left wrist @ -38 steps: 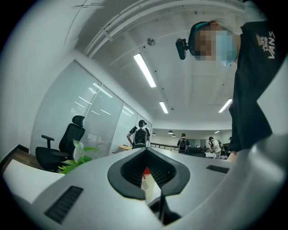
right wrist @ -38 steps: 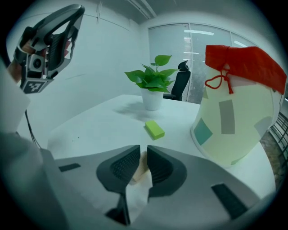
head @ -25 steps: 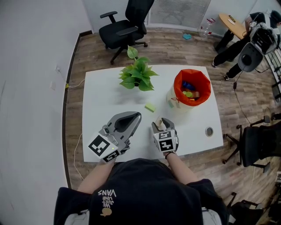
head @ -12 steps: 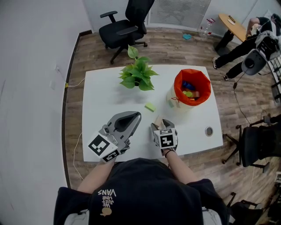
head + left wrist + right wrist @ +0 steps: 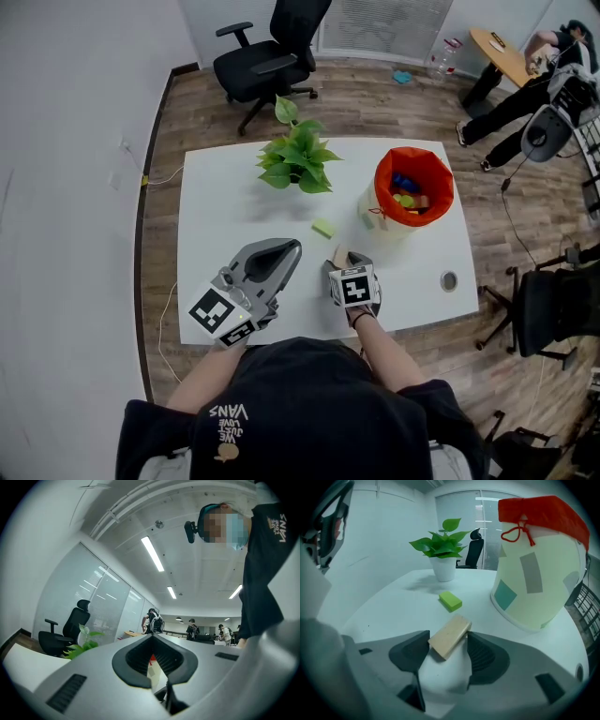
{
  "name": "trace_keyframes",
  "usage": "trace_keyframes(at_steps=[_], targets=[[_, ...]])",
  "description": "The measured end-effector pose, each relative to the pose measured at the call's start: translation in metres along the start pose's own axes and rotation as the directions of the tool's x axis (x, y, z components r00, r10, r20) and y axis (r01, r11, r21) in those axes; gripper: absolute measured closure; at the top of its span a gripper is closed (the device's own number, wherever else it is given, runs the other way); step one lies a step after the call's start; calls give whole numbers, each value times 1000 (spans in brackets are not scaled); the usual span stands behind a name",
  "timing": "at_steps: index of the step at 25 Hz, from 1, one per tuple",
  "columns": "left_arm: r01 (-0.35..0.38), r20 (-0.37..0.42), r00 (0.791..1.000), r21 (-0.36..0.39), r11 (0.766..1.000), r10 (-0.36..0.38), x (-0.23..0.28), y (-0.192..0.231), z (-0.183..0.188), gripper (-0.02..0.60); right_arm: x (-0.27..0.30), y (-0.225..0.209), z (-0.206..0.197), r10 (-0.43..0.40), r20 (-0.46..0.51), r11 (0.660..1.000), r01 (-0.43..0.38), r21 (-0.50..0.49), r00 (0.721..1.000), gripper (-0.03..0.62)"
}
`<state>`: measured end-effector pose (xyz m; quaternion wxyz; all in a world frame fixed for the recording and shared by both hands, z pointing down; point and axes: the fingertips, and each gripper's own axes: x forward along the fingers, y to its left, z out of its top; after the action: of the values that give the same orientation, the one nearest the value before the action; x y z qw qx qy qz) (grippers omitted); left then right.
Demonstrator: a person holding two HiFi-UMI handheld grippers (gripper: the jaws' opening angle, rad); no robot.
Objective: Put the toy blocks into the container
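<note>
Right gripper (image 5: pixel 447 640): jaws spread wide, just been opening. Tan wooden rectangular block (image 5: pixel 450 636) flat on white table (image 5: pixel 393 602) between them, unpinched, long axis 7-to-1 o'clock, skewed across gap. Red-rimmed pale fabric container (image 5: pixel 534 573) at 2 o'clock. Left gripper (image 5: pixel 152 637): jaws pressed together, farther off.

A potted plant (image 5: pixel 298 161) stands on the white table (image 5: pixel 216 216), a black office chair (image 5: pixel 262 66) behind it.

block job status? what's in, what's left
Done: several coloured blocks sit inside the red-rimmed container. In hand: nothing gripped; the right gripper has just been opening its jaws, which straddle a tan block lying on the table. Left: that tan block and the green block beyond it. The left gripper is shut, empty.
</note>
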<state>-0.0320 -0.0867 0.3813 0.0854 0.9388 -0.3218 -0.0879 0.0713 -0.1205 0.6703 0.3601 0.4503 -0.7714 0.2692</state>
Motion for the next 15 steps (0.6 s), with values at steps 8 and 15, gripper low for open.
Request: trace_keyframes(at_steps=[8, 15], targets=[[-5, 0, 1000, -2, 1000, 5, 0, 2, 1, 571, -3, -2, 2, -4, 3, 998, 4, -64, 1000, 416], [6, 2, 1000, -3, 1000, -6, 3, 0, 2, 571, -21, -1, 14, 6, 62, 995, 0, -96, 998, 422]])
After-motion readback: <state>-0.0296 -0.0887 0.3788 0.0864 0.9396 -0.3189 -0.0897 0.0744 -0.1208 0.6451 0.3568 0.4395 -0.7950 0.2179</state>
